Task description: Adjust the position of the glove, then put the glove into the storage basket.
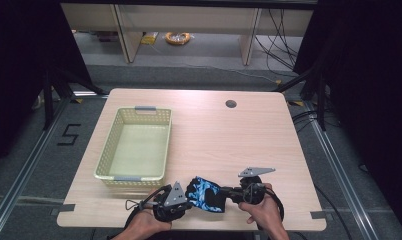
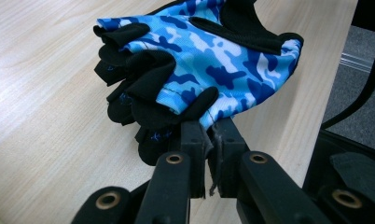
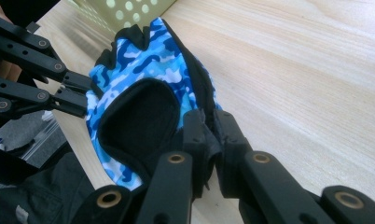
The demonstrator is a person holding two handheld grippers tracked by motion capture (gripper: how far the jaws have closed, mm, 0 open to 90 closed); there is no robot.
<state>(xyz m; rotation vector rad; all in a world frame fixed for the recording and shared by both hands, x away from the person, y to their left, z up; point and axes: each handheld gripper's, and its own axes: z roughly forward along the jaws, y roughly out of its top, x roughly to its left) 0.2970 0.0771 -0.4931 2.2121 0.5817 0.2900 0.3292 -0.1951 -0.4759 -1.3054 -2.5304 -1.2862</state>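
Most of the table [image 1: 229, 135] is wide open: the whole right half and the middle are bare wood, so a gripper could sweep through there with nothing to hit. The only real obstacle is the yellow-green basket [image 1: 135, 145] on the left side, which blocks that stretch from near the far edge down toward the front. There's a small dark hole [image 1: 231, 104] near the far edge (flush, so no snag). The near edge is crowded: the left gripper [image 1: 181, 197] and right gripper [image 1: 228, 194] sit close together with the blue camo glove [image 1: 205, 192] between them.
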